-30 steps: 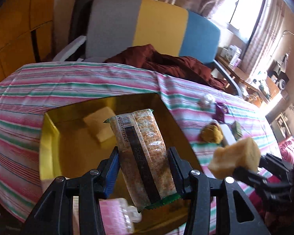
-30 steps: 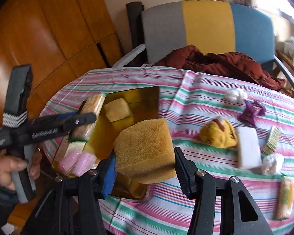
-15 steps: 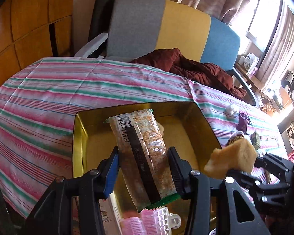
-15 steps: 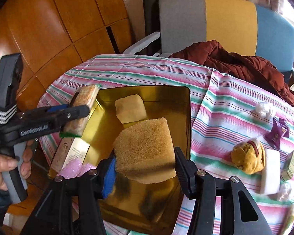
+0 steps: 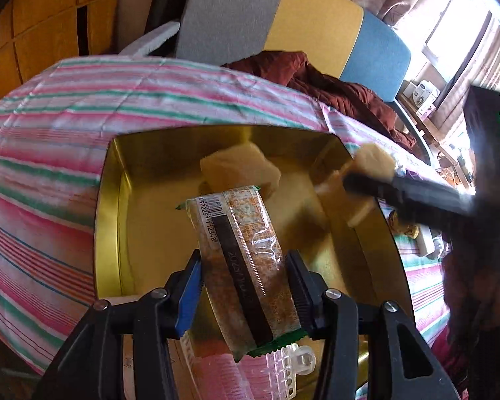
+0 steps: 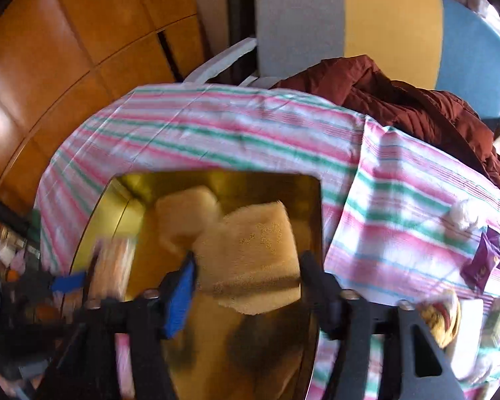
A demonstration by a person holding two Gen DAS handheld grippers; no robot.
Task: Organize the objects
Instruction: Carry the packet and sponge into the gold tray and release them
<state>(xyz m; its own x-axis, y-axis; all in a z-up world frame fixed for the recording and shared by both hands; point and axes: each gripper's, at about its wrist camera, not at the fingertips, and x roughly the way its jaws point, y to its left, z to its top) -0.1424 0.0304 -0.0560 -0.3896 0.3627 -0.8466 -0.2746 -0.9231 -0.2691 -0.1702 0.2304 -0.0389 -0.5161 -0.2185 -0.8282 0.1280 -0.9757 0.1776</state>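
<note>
The left gripper has its jaws clenched on one cracker packet, a clear wrapper with a barcode and a dark stripe, held above the near part of one gold tray on the striped counter. Below these jaws lie pink hair rollers; their count is unclear. Ahead of the jaws, inside the tray, rests one pale sponge block. To the right, the right gripper grasps a second, larger yellow sponge over the tray's middle; its jaws press both sides. Right of those jaws, on the counter, sit one white wad, one purple packet and one yellow cloth bundle. Beyond the counter stands one chair in three colours, with one maroon jacket on it.
</note>
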